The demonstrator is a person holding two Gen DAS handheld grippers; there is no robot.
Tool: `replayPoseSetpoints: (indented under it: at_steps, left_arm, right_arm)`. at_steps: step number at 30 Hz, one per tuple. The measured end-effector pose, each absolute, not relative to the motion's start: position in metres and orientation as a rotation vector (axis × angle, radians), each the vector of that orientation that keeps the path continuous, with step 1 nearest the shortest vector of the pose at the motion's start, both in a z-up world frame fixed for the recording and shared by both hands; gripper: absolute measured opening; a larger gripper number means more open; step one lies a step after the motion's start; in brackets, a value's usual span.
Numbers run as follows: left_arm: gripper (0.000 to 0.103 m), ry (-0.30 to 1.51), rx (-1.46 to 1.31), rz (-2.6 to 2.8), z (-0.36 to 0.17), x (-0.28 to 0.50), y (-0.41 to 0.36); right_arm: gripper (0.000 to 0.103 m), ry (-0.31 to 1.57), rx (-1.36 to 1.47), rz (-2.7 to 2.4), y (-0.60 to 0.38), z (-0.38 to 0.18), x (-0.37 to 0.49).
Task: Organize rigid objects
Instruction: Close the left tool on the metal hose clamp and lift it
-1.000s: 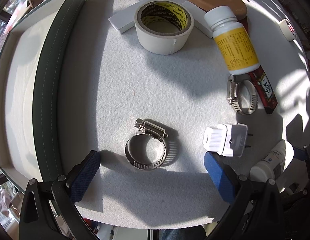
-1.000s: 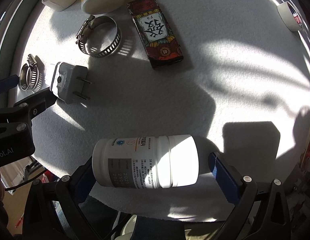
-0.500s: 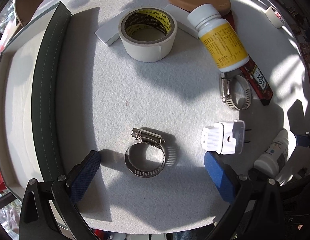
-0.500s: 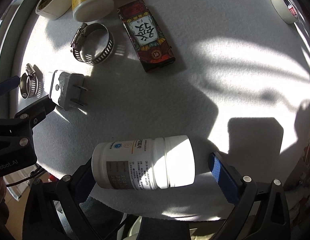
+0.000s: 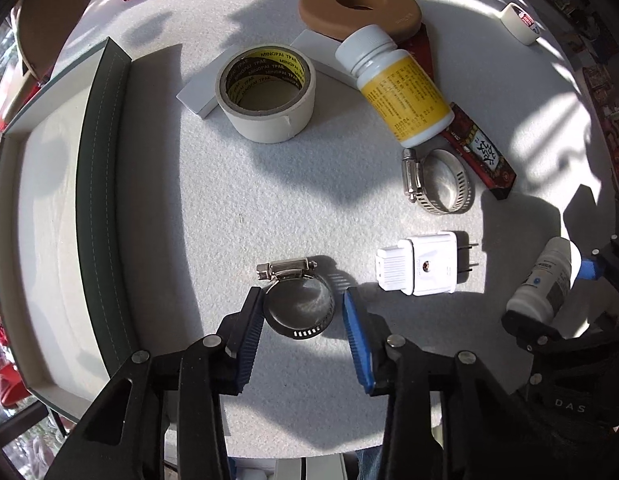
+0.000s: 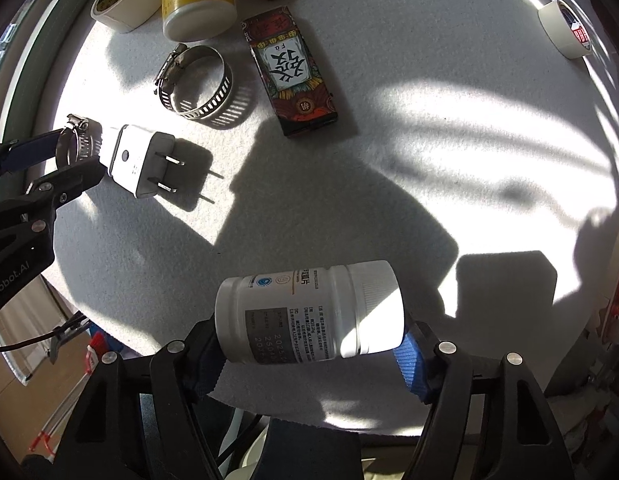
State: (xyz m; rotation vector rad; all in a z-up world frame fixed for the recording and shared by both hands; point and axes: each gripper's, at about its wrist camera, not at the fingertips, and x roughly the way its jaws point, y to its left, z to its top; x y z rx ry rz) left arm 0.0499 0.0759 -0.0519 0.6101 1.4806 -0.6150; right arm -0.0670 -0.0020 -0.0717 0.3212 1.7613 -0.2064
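White bottle (image 6: 309,316) lies sideways, cap right, right gripper (image 6: 309,354) jaws just closing, pinching both ends. Left gripper (image 5: 303,320) jaws clamp the hose clamp (image 5: 299,304), screw pointing away.

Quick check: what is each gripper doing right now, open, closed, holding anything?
Left gripper: just closed, shut on the small hose clamp.
Right gripper: has been closing, fingers now pressing both ends of the white pill bottle.

White felt-covered table (image 5: 237,208) is bearing tape roll (image 5: 266,92), yellow-labelled bottle (image 5: 397,88), hose clamp (image 5: 439,182), white plug (image 5: 419,269), brown ring (image 5: 359,10), green-edged tray (image 5: 103,184).
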Motion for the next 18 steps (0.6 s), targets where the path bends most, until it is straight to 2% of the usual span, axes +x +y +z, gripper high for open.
replayPoseSetpoints:
  at_steps: [13, 18]
  left_arm:
    - [0.037, 1.509, 0.531, -0.596, -0.046, 0.049, 0.074]
    - [0.037, 1.543, 0.475, -0.566, -0.051, 0.053, 0.094]
  right_arm:
    - [0.072, 1.735, 0.373, -0.219, -0.014, -0.067, -0.09]
    - [0.071, 1.721, 0.372, -0.205, -0.038, -0.065, -0.075]
